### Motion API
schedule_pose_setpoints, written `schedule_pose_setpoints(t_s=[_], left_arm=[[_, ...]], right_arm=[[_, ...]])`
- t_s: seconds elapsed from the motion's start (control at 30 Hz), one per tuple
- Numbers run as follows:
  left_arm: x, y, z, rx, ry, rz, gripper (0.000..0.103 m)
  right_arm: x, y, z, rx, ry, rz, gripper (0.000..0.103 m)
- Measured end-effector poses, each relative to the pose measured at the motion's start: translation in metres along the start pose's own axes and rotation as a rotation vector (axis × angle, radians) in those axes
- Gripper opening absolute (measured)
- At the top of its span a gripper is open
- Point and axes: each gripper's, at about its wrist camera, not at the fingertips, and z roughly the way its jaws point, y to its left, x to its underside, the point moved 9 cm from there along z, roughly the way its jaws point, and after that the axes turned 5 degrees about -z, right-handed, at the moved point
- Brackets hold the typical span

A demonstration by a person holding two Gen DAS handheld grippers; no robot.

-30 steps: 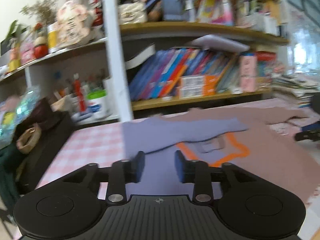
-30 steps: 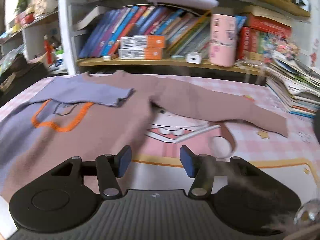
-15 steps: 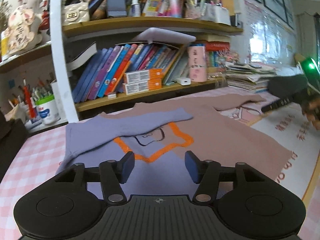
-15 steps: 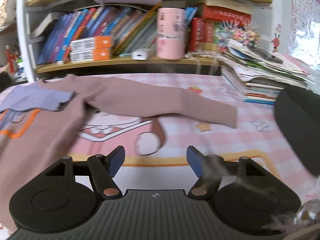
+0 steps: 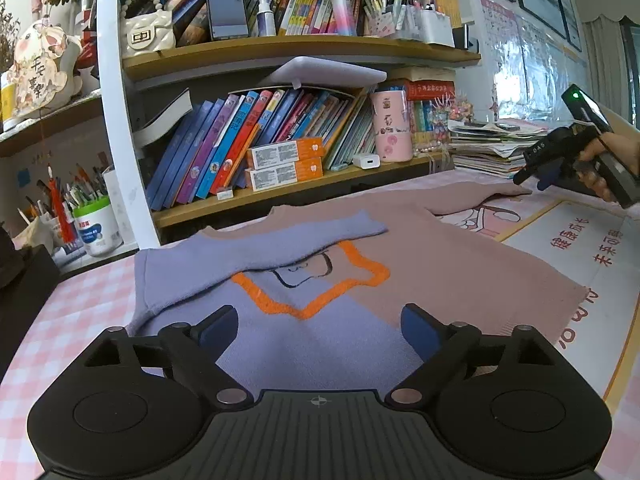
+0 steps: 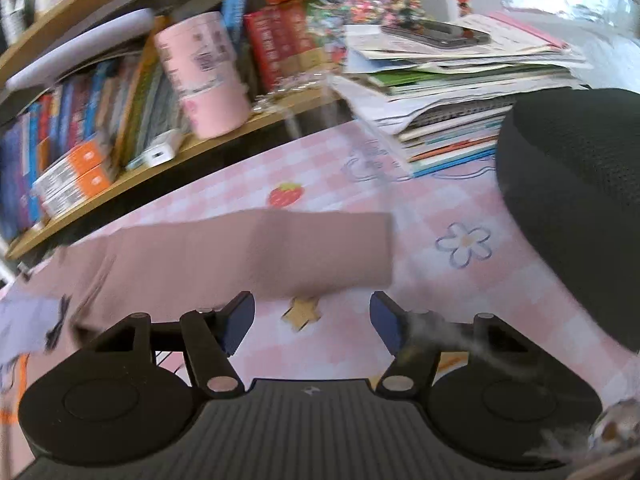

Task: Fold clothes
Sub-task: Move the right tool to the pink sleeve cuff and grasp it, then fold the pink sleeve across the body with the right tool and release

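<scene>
A two-tone sweater (image 5: 420,276), half lavender and half dusty pink with an orange star outline, lies flat on the table. Its lavender sleeve (image 5: 256,256) is folded across the chest. Its pink sleeve (image 6: 256,256) stretches out to the right, with the cuff end just beyond my right gripper (image 6: 312,318), which is open and empty. My left gripper (image 5: 318,326) is open and empty above the sweater's lower lavender part. The right gripper also shows in the left wrist view (image 5: 532,178), just above the pink cuff.
A bookshelf (image 5: 304,196) with books, orange boxes and a pink cup stands behind the table. A stack of magazines (image 6: 452,92) lies at the right. A black round object (image 6: 572,184) sits close on the right. A pen cup (image 5: 96,228) stands at the left.
My left gripper has opened wider and pulled back from the sweater. My right gripper has swung right and closer to the pink sleeve's cuff.
</scene>
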Motion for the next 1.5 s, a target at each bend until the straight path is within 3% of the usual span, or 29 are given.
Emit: schedule_pose_setpoints(t_s=[0.2, 0.4, 0.53, 0.57, 0.6, 0.83, 0.97, 1.17, 1.37, 1.5], left_arm=[[0.0, 0.007, 0.0, -0.02, 0.002, -0.03, 0.094], [0.001, 0.012, 0.003, -0.025, 0.012, -0.057, 0.095], [0.001, 0.013, 0.004, -0.021, 0.02, -0.069, 0.096], [0.002, 0.013, 0.004, -0.02, 0.021, -0.072, 0.096], [0.002, 0.014, 0.004, -0.019, 0.021, -0.075, 0.096], [0.001, 0.008, 0.003, -0.024, 0.013, -0.043, 0.099], [0.001, 0.005, 0.001, -0.022, 0.005, -0.032, 0.099], [0.0, 0.004, 0.001, -0.025, 0.002, -0.027, 0.099], [-0.001, 0.002, 0.0, -0.027, -0.004, -0.015, 0.099], [-0.001, 0.003, 0.001, -0.027, -0.005, -0.023, 0.099]], right_arm=[[-0.013, -0.025, 0.026, 0.12, 0.051, 0.011, 0.043], [-0.014, -0.02, 0.036, 0.149, 0.071, -0.06, 0.04], [-0.014, -0.009, 0.04, 0.153, 0.072, -0.108, 0.032], [-0.014, -0.005, 0.04, 0.139, 0.075, -0.117, 0.017], [-0.014, -0.002, 0.04, 0.126, 0.078, -0.125, 0.012], [-0.033, 0.028, 0.02, 0.046, 0.032, -0.139, 0.01], [-0.057, 0.07, -0.008, -0.058, -0.046, -0.163, 0.01], [-0.083, 0.175, -0.044, -0.276, -0.142, -0.242, 0.01], [-0.081, 0.294, -0.057, -0.462, -0.164, -0.362, 0.01], [-0.07, 0.359, -0.063, -0.543, -0.166, -0.43, 0.01]])
